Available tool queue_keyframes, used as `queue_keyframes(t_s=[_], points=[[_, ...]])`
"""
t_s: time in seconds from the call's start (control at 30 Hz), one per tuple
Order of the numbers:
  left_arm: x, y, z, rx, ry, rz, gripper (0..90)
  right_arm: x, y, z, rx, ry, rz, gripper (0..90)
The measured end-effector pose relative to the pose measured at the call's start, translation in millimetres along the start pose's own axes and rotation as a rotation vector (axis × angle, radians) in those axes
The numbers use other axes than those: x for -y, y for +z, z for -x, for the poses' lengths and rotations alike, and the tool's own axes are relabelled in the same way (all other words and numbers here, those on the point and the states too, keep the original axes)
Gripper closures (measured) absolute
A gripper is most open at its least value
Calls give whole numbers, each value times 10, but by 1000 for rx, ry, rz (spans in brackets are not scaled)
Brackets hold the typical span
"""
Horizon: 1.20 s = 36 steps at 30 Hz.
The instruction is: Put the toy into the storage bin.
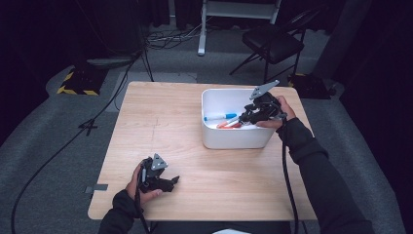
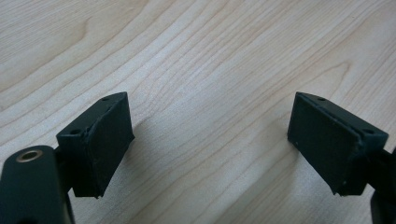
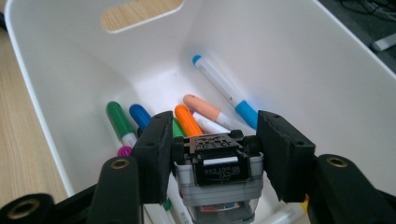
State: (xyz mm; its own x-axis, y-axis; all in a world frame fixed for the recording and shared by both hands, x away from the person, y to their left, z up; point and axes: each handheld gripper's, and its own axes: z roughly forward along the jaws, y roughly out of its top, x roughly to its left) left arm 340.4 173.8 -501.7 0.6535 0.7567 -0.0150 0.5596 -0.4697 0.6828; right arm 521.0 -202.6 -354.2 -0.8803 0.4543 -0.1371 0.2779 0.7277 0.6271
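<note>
Right gripper (image 3: 212, 156) is reaching into the white rectangular plastic bin (image 1: 214, 136) at the table's far right, jaws clamping both sides of a small clear-and-black whiteboard eraser block (image 3: 218, 175), just above a heap of coloured marker pens (image 3: 201, 114) on the bin floor. Left gripper (image 1: 171, 181) is idling low over the light wooden table (image 2: 210, 60) near the front edge, jaws apart, gripping nothing. Judging progress: eraser gripped, not yet released or lifted out; pens lying loose.

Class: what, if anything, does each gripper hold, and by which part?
Right gripper: a stamp-like block, clamped by its sides over the bin. Left gripper: nothing, jaws open.
</note>
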Motion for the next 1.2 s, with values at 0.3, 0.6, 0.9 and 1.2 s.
queue_keyframes(t_s=[0.3, 0.6, 0.9, 1.2], points=[[0, -2, -1, -2, 1, -1, 143, 146, -47, 102, -14, 4, -90, 482], [0, -1, -1, -2, 1, 0, 143, 263, -118, 186, -5, -3, -132, 482], [0, -1, -1, -3, 1, 0, 143, 337, -129, 221, 4, 0, -162, 480], [0, 1, 0, 1, 0, 0, 143, 363, -163, 224, 11, 17, -162, 478]])
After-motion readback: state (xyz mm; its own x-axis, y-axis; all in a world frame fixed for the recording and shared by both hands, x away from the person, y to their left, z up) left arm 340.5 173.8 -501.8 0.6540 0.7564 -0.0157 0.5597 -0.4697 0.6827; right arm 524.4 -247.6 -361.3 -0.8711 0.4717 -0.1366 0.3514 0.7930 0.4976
